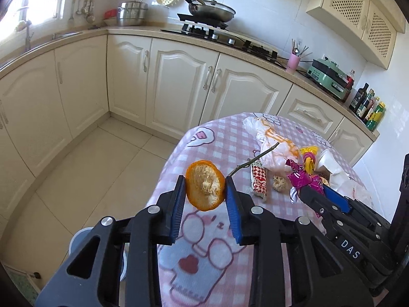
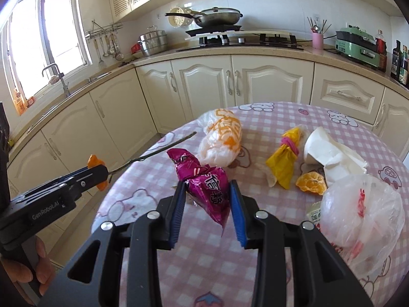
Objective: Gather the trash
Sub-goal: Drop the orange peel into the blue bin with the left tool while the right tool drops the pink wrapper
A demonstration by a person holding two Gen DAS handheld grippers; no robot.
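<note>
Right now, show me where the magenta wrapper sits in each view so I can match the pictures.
Left wrist view: magenta wrapper at right, gripped by the right gripper.
Right wrist view: magenta wrapper at centre, between the right gripper fingers.
Shared landmark: the twig just left of the wrapper in both.

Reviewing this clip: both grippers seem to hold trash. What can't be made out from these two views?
- Trash bin: only a pale round object shows beside the table in the left wrist view, mostly hidden by the left gripper; not identifiable.
- Orange peel: in the right wrist view, only its ends show past the fingers.
- Purple wrapper in the right gripper: its print is crumpled, unreadable.
- Clear plastic bag: contents blurred, cut off by the right edge.
</note>
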